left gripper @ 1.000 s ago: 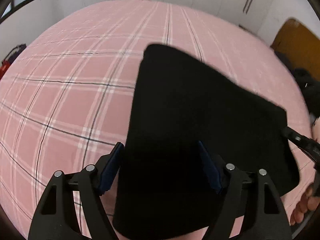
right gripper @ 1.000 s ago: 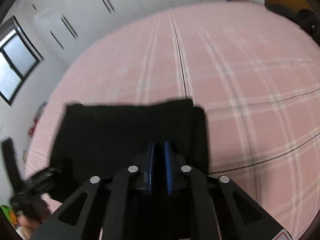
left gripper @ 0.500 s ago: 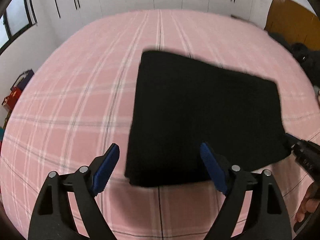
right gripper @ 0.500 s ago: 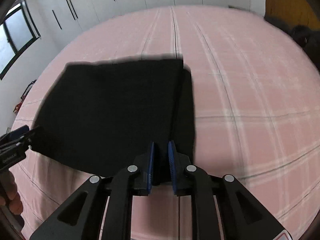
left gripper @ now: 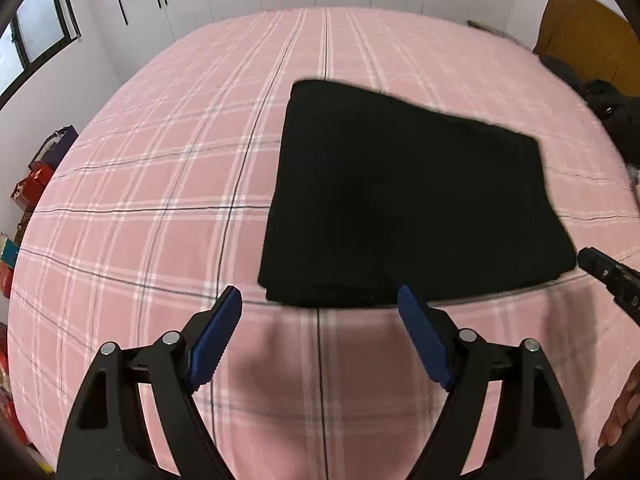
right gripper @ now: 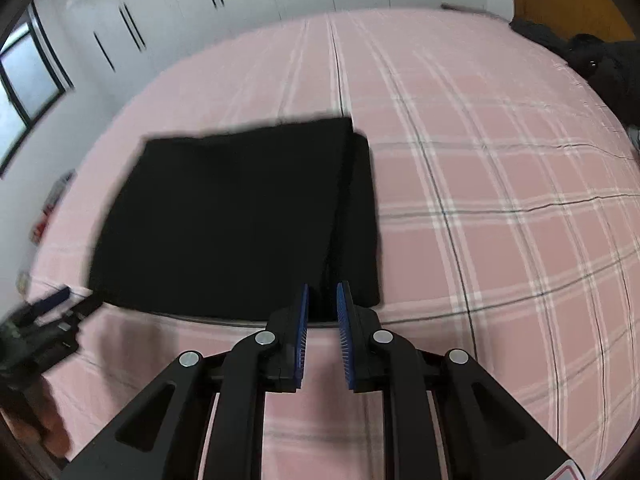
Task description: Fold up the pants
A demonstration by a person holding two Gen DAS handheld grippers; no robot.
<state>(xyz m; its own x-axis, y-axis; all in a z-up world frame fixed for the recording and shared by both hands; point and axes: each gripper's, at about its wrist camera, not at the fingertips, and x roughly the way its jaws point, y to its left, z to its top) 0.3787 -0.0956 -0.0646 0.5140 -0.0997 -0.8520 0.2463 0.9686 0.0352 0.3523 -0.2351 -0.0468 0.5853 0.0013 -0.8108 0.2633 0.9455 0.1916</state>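
Soft, even indoor daylight enters from the window [left gripper: 38,28] at upper left. Fisheye bending curves the bed [left gripper: 160,184] edges; corners vignette dark. The right wrist view is motion-blurred; the black pants [right gripper: 232,216] show no detail.

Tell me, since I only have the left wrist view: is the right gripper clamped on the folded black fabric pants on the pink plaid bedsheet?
Observer: No. In the right wrist view the right gripper sits at the near edge of the folded black fabric pants with its blue pads slightly parted; nothing looks clamped.
Operator: Is the fold even along the right-hand side?
Observer: Not quite. A lower layer sticks out as a narrow strip past the top layer's right edge.
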